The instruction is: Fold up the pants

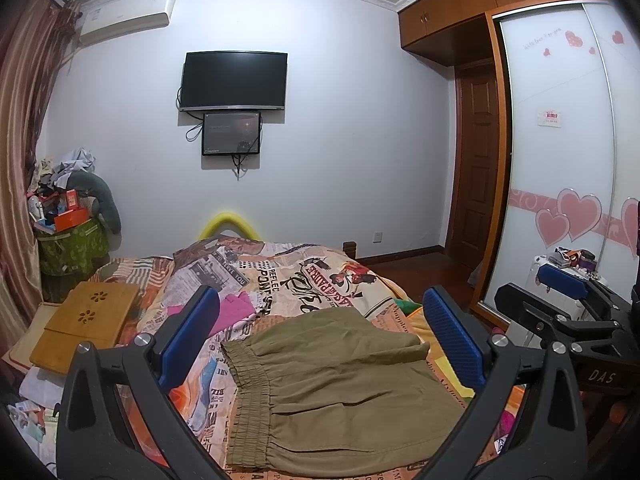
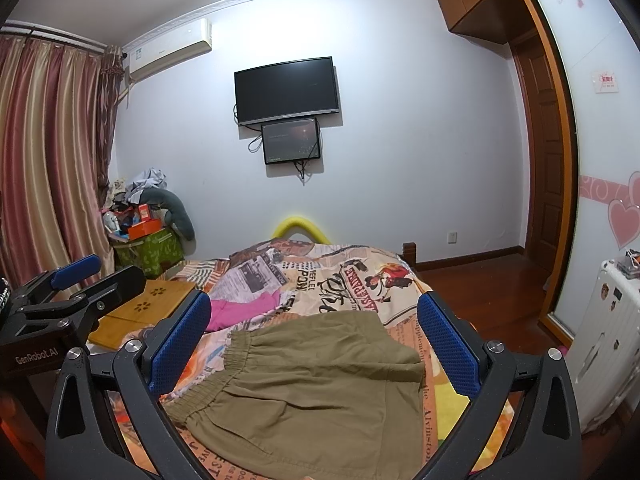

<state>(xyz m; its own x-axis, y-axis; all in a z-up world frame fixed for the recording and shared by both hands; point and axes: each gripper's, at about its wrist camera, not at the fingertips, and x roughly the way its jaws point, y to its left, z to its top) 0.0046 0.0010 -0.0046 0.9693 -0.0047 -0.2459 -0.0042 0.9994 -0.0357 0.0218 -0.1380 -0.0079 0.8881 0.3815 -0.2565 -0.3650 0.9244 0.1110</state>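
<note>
though folded, pants [image 1: 344,392] flat between both spread grippers [image 1: 324,344] [image 2: 316,344]

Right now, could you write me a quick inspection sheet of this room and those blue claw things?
Surface: bed with newspaper-print quilt.
Job's things: khaki pants lying flat, elastic waistband to the left.
Clutter: pink garment; bamboo lap tray; heaped green basket.
Grippers: left gripper and right gripper open, above the pants, holding nothing.
Cables: wires dangle below the wall TV and small screen.
Surroundings: curtains, air conditioner, wardrobe, white suitcase.
</note>
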